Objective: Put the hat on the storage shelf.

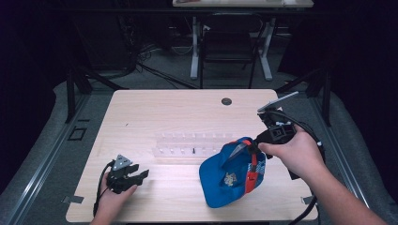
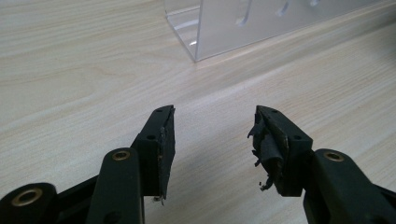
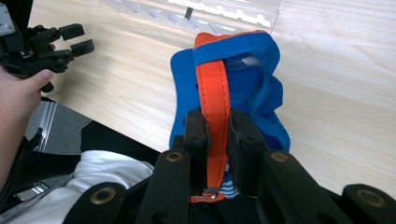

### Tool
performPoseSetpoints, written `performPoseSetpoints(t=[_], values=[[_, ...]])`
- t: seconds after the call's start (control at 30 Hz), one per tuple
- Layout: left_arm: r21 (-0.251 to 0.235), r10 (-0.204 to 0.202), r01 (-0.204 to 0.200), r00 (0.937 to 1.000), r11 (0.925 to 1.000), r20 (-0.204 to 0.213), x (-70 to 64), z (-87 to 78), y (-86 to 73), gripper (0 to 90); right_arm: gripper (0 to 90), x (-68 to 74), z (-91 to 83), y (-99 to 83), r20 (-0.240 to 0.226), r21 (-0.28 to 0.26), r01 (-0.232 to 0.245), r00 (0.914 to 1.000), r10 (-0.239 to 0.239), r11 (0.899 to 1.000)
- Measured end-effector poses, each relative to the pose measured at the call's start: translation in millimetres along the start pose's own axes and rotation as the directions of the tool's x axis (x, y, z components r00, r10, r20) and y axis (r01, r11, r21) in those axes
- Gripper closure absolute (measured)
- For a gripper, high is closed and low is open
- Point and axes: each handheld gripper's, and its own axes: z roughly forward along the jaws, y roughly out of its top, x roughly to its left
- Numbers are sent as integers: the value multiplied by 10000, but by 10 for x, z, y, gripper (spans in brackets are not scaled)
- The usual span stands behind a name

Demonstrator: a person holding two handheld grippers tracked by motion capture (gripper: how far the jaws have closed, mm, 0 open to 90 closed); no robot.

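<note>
Clear rack point(image 1: 192, 143) holds pin point(image 1: 193, 151).

Table point(image 1: 155, 108) evenly lit; surroundings dark; high view soft; shadows faint.

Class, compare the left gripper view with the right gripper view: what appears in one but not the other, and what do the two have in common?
Left gripper view alone: the left gripper with jaws apart and nothing between them, their pads frayed.

Right gripper view alone: the right gripper clamped on the orange strap of the blue cap, and a hand holding the other gripper.

Both: the wooden table and the clear acrylic rack.
</note>
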Motion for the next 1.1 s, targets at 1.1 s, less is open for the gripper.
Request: performPoseSetpoints(t=[1.1], values=[[-85,-32,31,10000,10000,-66,-15,20,-5,491,788,-253,-153,99,-4184,-431,-1918,8946,1566,9805]])
